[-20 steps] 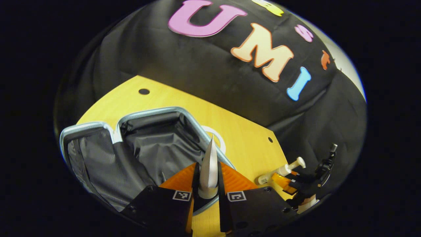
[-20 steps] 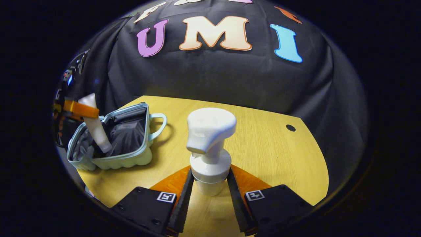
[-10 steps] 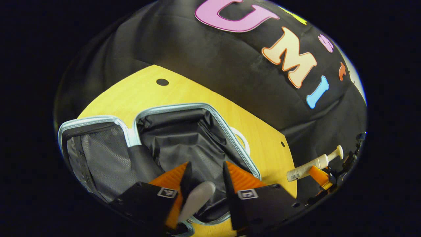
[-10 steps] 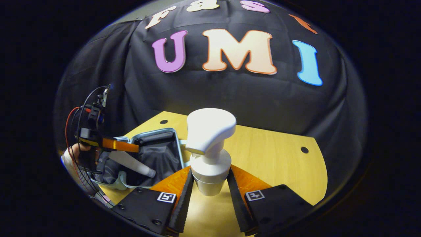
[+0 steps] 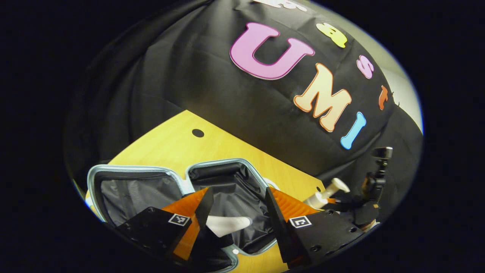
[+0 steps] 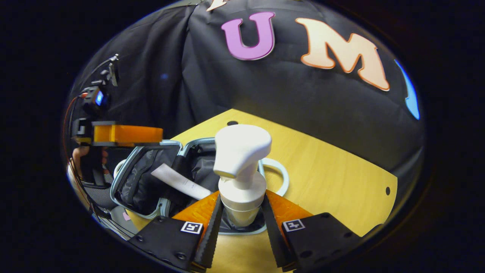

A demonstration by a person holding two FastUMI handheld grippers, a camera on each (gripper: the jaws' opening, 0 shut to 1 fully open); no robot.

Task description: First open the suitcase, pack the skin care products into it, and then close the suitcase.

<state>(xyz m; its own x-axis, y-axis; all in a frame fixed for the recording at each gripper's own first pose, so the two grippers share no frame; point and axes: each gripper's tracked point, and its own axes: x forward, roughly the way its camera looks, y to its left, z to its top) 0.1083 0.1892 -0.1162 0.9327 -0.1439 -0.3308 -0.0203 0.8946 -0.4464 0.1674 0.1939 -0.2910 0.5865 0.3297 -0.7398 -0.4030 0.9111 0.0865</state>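
The suitcase [image 5: 132, 189] lies open on the table, a pale blue rim around its dark lining; in the right gripper view the suitcase [image 6: 146, 182] is low and left. A white tube [image 5: 227, 223] lies loose inside it, and the tube [image 6: 180, 182] rests slanted on the lining. My left gripper [image 5: 238, 191] hovers open above the tube; the left gripper [image 6: 127, 133] is at upper left, held by a hand [image 6: 81, 153]. My right gripper [image 6: 241, 197] is shut on a white pump bottle [image 6: 242, 167], upright over the suitcase's near edge. The right gripper [image 5: 341, 203] and pump bottle [image 5: 326, 191] appear at right.
The yellow wooden table [image 6: 333, 163] extends to the right of the suitcase, with small dark holes near its corners. The suitcase's pale ring handle [image 6: 279, 175] lies flat on the wood behind the bottle. Black cloth walls the booth behind.
My left gripper opened and let the white tube drop into the suitcase, then drew back upward. My right gripper carried the pump bottle leftward to above the suitcase's edge.
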